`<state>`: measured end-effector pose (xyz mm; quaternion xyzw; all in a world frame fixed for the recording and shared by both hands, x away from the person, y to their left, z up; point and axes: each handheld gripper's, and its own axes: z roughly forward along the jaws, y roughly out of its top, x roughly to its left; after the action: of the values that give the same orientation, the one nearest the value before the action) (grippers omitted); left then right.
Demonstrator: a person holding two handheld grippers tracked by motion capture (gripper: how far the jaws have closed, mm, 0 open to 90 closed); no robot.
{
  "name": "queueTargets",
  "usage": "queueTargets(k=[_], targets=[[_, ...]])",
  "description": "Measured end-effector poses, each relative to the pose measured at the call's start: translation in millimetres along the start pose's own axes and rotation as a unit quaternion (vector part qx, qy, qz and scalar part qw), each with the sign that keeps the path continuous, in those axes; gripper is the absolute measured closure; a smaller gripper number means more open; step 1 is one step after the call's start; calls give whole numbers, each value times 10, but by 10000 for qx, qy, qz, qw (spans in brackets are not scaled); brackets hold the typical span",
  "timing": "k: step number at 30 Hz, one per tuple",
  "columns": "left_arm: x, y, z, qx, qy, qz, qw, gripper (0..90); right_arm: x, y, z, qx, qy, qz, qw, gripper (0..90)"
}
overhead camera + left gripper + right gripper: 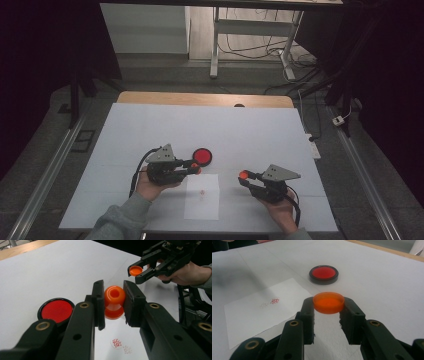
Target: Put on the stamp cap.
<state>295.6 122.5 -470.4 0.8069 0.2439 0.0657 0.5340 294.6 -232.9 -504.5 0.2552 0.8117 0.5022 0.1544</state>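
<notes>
Orange stamp (pixel 114 302) looks light, hard, glossy plastic, likely slippery; its narrow waist seems the best hold. Left gripper (pixel 113 302) clamps it at the bulb, both pads touching, above the paper sheet (pixel 202 196) near the table's (pixel 250 130) front edge. Orange cap (pixel 328 302), thin and light, sits pinched in the right gripper (pixel 327 308), raised. Red ink pad (pixel 202 156) lies mid-table.

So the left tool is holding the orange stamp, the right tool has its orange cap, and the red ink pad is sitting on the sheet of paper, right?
Not quite: the red ink pad sits on the white table, beyond the sheet of paper, as the high view shows. The left tool does hold the orange stamp, and the right tool its orange cap.
</notes>
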Motion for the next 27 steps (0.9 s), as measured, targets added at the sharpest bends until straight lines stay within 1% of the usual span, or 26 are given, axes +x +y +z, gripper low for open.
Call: queueTargets(k=[15, 27], targets=[[-6, -1, 18, 23, -22, 14, 10000, 726, 75, 49, 99, 17, 57, -99, 9999, 649], [-20, -1, 48, 43, -53, 16, 10000, 726, 153, 102, 202, -24, 167, -181, 9997, 649]])
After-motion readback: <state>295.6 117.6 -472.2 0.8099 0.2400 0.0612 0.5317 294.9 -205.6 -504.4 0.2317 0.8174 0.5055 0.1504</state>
